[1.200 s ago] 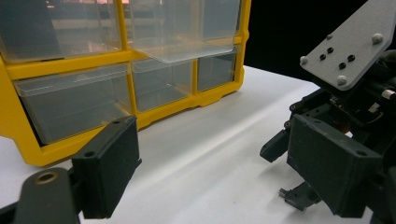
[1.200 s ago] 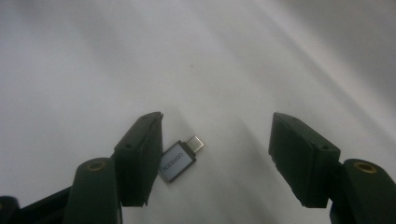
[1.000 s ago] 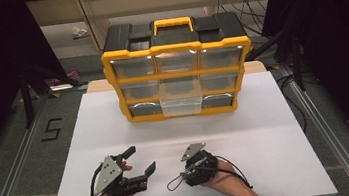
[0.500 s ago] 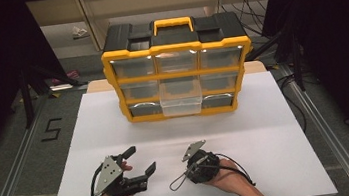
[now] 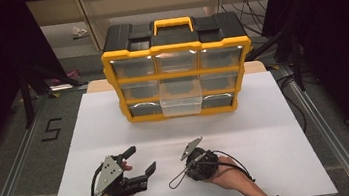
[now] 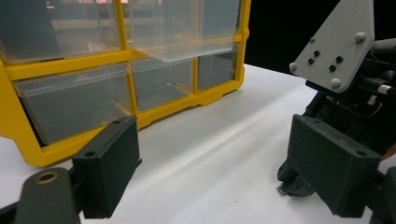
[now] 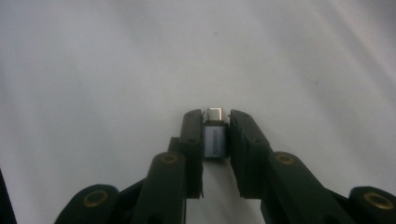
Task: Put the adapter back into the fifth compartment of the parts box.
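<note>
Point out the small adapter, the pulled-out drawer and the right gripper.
adapter [image 7: 215, 140]: right gripper view, its silver body between the pads.
pulled-out drawer [image 5: 181, 102]: high view, its clear front wall, middle column of the organizer.
right gripper [image 7: 215, 135]: right gripper view, midway between its fingertips, shut on the adapter.

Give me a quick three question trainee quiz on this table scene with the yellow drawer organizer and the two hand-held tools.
1. True or false: the right tool is shut on a small adapter.
2. Which drawer of the yellow organizer is pulled out? A) top left B) middle column, lower part C) bottom right
3. How do the jaws of the left tool stand?

Key
1. True; its jaws have just been closing, and the pads press the adapter's sides.
2. B, the clear drawer juts forward.
3. Wide apart, with nothing between them, above the white table.
</note>
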{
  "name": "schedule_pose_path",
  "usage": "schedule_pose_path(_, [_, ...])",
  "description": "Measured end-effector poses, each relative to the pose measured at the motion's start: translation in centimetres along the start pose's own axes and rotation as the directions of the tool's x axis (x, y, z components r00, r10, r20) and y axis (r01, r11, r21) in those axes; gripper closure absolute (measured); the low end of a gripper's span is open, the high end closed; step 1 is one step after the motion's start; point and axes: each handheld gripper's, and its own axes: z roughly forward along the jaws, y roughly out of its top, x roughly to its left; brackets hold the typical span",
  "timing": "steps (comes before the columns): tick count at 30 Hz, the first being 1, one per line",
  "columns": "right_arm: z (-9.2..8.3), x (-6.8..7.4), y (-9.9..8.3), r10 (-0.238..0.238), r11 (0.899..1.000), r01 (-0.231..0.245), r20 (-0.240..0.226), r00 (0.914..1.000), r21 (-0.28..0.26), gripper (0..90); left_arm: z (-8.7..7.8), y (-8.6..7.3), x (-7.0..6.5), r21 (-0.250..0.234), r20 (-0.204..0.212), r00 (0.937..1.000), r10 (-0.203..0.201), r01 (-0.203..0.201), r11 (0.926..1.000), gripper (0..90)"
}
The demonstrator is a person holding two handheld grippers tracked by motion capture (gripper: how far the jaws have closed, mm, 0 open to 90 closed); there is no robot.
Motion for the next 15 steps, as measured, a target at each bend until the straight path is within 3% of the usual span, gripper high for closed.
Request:
schedule_pose_path(4, [-0.6, -0.2, 0.1, 0.001, 1.0, -0.001, 0.014, 0.9999, -0.028, 76.4, 0.0, 0.0, 0.0, -0.002, 0.0, 1.0, -0.002, 0.002, 1.0, 16.7])
schedule_pose_path(5, [-0.9, -0.3, 0.1, 0.003, 0.999, -0.002, 0.02, 0.9998, -0.044, 76.4, 0.0, 0.1, 0.2, -0.011, -0.005, 0.9996, 0.027, -0.027, 0.9996, 16.8])
schedule_pose_path(6, [-1.3, -0.5, 0.1, -0.003, 0.998, 0.004, 0.026, 0.9996, -0.058, 76.4, 0.0, 0.0, 0.0, -0.001, 0.0, 1.0, 0.0, 0.0, 1.0, 16.8])
schedule_pose_path(15, [-3.4, -0.9, 0.3, 0.009, 0.989, 0.0, 0.057, 0.9983, -0.145, 76.4, 0.0, 0.0, 0.0, -0.001, -0.001, 1.0, -0.001, 0.001, 1.0, 16.8])
